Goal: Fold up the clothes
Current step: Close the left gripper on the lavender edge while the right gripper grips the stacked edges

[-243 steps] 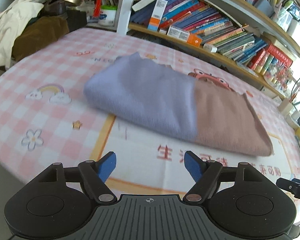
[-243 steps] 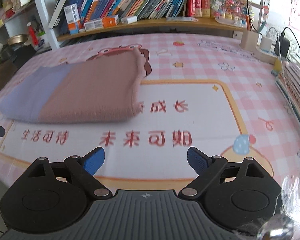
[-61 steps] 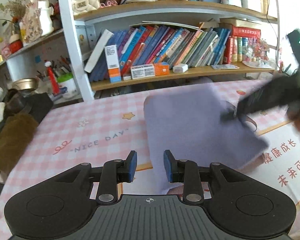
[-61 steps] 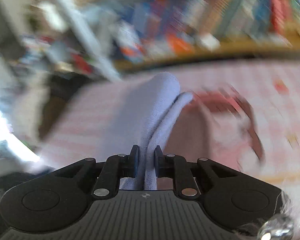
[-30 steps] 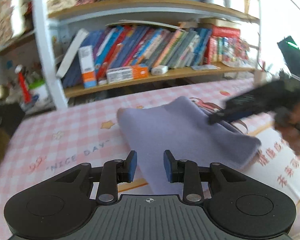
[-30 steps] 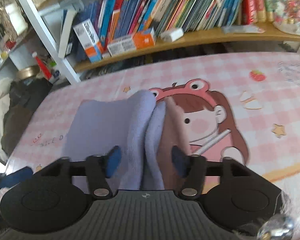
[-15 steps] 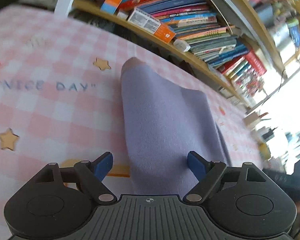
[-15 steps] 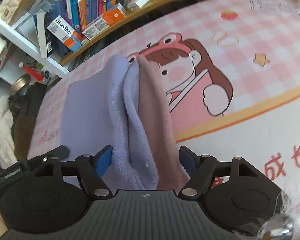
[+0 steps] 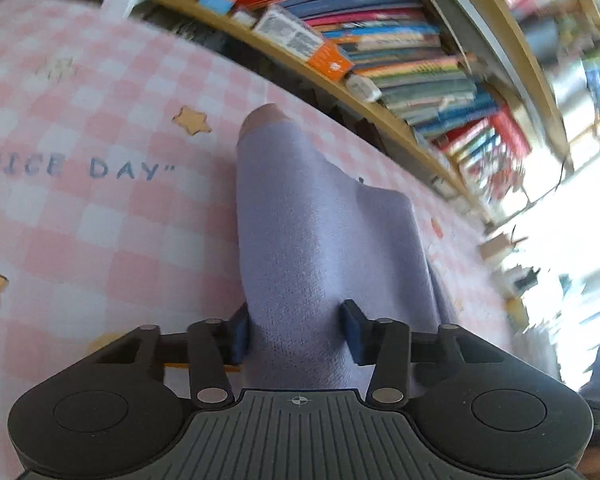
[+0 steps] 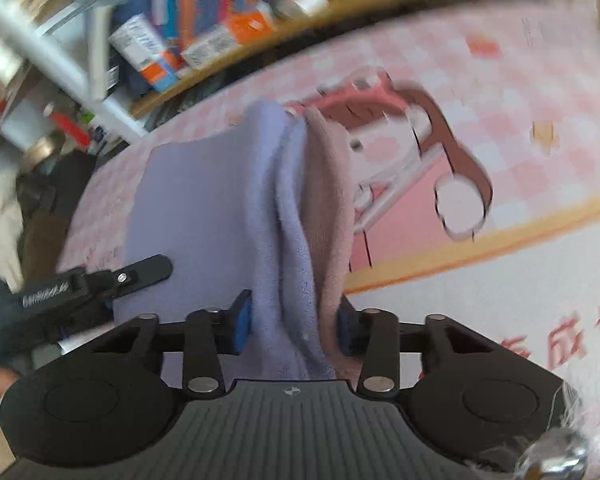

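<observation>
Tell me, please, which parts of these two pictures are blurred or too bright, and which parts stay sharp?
Left wrist view: the bookshelf smears with motion blur, the right edge burns out in window glare, and the purple cloth stays fairly sharp. Right wrist view: shelf and cartoon print are streaked, while the cloth's pile near the right gripper is crisp. Both bend straight lines.

Open checked surface [image 9: 100,216] left of folded cloth [image 9: 324,240], far edge blocked by bookshelf [image 9: 380,116], left tongs [image 10: 112,280] beside cloth
</observation>
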`<control>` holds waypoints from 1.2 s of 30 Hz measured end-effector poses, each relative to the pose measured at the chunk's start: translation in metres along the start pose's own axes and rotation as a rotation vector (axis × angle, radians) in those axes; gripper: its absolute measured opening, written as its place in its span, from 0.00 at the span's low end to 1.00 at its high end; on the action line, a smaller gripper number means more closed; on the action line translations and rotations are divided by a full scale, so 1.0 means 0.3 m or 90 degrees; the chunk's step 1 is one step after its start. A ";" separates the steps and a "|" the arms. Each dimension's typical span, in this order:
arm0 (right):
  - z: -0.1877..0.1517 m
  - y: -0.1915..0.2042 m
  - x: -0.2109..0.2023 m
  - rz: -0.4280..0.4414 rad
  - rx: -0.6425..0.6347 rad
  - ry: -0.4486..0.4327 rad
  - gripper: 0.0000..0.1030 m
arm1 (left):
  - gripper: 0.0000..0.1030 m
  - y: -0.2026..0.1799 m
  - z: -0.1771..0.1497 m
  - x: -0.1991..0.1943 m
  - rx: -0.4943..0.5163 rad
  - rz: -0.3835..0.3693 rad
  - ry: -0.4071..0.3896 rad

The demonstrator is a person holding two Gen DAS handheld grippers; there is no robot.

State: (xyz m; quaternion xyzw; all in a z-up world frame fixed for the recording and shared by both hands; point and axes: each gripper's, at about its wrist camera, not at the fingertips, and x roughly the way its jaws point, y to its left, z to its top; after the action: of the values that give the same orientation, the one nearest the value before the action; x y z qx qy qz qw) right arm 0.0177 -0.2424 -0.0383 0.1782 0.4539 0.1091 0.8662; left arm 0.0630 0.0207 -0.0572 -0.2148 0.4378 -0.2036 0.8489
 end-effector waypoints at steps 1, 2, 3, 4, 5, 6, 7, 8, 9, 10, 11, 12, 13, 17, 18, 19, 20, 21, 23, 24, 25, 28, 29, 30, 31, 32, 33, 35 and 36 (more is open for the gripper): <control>-0.014 0.036 -0.022 -0.011 -0.043 -0.011 0.29 | 0.40 -0.028 -0.014 -0.019 0.025 0.011 -0.001; -0.029 0.073 -0.045 -0.023 -0.085 -0.022 0.28 | 0.39 -0.047 -0.029 -0.039 0.040 0.015 0.000; -0.046 0.105 -0.066 -0.032 -0.123 -0.028 0.26 | 0.39 -0.054 -0.045 -0.056 0.044 0.014 0.006; -0.067 0.121 -0.084 -0.035 -0.141 -0.021 0.26 | 0.39 -0.056 -0.062 -0.073 0.045 0.012 0.013; -0.084 0.120 -0.094 -0.035 -0.140 -0.010 0.26 | 0.40 -0.054 -0.083 -0.090 0.045 0.010 0.022; -0.101 0.118 -0.104 -0.034 -0.140 0.002 0.26 | 0.40 -0.045 -0.101 -0.102 0.040 0.005 0.031; -0.118 0.111 -0.115 -0.030 -0.132 0.013 0.26 | 0.40 -0.033 -0.114 -0.111 0.031 0.001 0.040; -0.133 0.092 -0.123 -0.022 -0.107 0.022 0.26 | 0.42 -0.020 -0.122 -0.115 0.022 -0.005 0.049; -0.141 0.075 -0.125 -0.016 -0.080 0.027 0.28 | 0.45 -0.006 -0.126 -0.116 0.013 -0.011 0.060; -0.149 0.058 -0.128 -0.011 -0.052 0.032 0.29 | 0.47 0.008 -0.128 -0.116 0.004 -0.016 0.066; -0.155 0.040 -0.127 -0.006 -0.025 0.037 0.34 | 0.48 0.019 -0.128 -0.114 -0.004 -0.021 0.069; -0.156 0.020 -0.121 -0.005 0.003 0.040 0.40 | 0.49 0.030 -0.128 -0.112 -0.011 -0.026 0.071; -0.158 0.003 -0.115 -0.003 0.028 0.045 0.47 | 0.50 0.039 -0.128 -0.110 -0.017 -0.030 0.073; -0.171 -0.046 -0.079 0.011 0.096 0.065 0.54 | 0.59 0.082 -0.136 -0.092 -0.057 -0.056 0.082; -0.173 -0.054 -0.071 0.015 0.106 0.068 0.57 | 0.59 0.093 -0.139 -0.091 -0.066 -0.066 0.079; -0.173 -0.060 -0.066 0.022 0.114 0.068 0.57 | 0.59 0.099 -0.141 -0.090 -0.071 -0.072 0.077; -0.172 -0.062 -0.062 0.027 0.117 0.067 0.56 | 0.58 0.099 -0.141 -0.088 -0.071 -0.076 0.075; -0.169 -0.058 -0.058 0.029 0.111 0.067 0.56 | 0.57 0.098 -0.142 -0.084 -0.068 -0.080 0.072; -0.161 -0.049 -0.046 0.035 0.096 0.066 0.52 | 0.52 0.090 -0.141 -0.072 -0.070 -0.083 0.067; -0.156 -0.042 -0.039 0.037 0.087 0.067 0.48 | 0.49 0.086 -0.141 -0.065 -0.072 -0.083 0.065; -0.151 -0.034 -0.031 0.039 0.078 0.069 0.43 | 0.48 0.083 -0.140 -0.060 -0.075 -0.082 0.062; -0.152 -0.025 -0.024 0.041 0.063 0.063 0.37 | 0.43 0.068 -0.147 -0.066 -0.078 -0.065 0.053; -0.156 -0.018 -0.030 0.038 0.054 0.054 0.34 | 0.41 0.053 -0.154 -0.076 -0.070 -0.057 0.047; -0.162 -0.002 -0.042 0.030 0.035 0.040 0.31 | 0.40 0.033 -0.161 -0.087 -0.058 -0.047 0.040; -0.169 0.019 -0.057 0.019 0.006 0.025 0.30 | 0.40 0.016 -0.168 -0.098 -0.050 -0.041 0.033; -0.175 0.038 -0.073 0.010 -0.023 0.014 0.30 | 0.40 0.003 -0.175 -0.110 -0.045 -0.039 0.027; -0.179 0.047 -0.086 0.007 -0.040 0.007 0.29 | 0.39 -0.008 -0.183 -0.122 -0.044 -0.039 0.020; -0.183 0.043 -0.113 0.019 -0.059 -0.003 0.29 | 0.39 -0.023 -0.198 -0.148 -0.048 -0.039 0.005; -0.183 0.037 -0.127 0.029 -0.064 -0.008 0.29 | 0.40 -0.030 -0.204 -0.160 -0.050 -0.038 -0.002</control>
State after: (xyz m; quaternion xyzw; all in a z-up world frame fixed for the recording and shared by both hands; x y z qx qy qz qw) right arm -0.0494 -0.2341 -0.0340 0.1455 0.4385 0.1502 0.8740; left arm -0.0150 0.0275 -0.0531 -0.2615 0.4376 -0.2112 0.8340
